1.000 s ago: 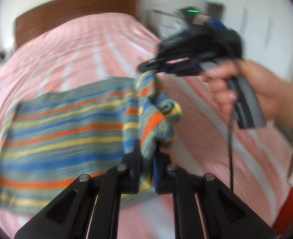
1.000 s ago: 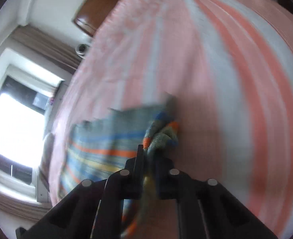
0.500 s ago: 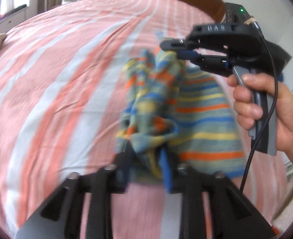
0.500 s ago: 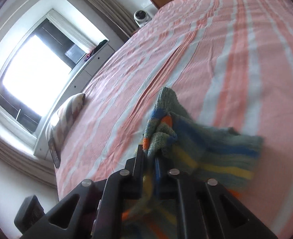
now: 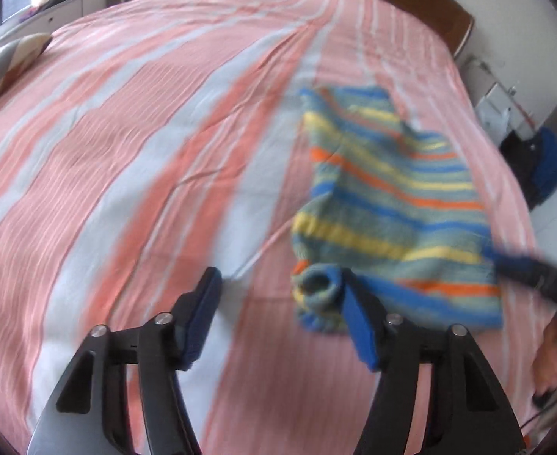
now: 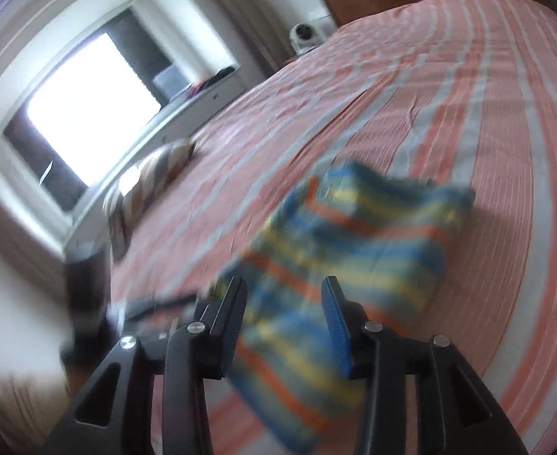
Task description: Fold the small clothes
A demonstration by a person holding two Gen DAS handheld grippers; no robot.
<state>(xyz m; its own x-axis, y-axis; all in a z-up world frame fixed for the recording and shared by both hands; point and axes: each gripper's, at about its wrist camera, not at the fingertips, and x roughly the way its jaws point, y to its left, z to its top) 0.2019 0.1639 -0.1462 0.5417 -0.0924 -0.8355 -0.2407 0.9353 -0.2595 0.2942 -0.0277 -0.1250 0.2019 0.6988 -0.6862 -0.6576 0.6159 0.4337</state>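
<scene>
A: Left wrist view, from the left edge: what's there?

B: A striped pillow [image 5: 3, 62] at the far left, lying on the bed [image 5: 126, 151] with its pink and white sheet. Lower down, the left gripper [image 5: 278, 311] has its jaws spread wide, holding nothing.

A: And the sweater?

B: The sweater [image 5: 388, 204] lies folded on the bed right of centre, striped blue, yellow and orange. A rolled cuff sits just beside the gripper's right pad. At the far right a blurred dark tool reaches toward the sweater's edge, with a hand [image 5: 555, 352] below it.

A: Right wrist view?

B: A window [image 6: 88, 113] on the left, then the pillow [image 6: 153, 182]. The right gripper [image 6: 286, 322] is parted too, gripping nothing, and the sweater [image 6: 354, 265] lies blurred on the bed [image 6: 506, 151], showing between and beyond the fingers.
</scene>
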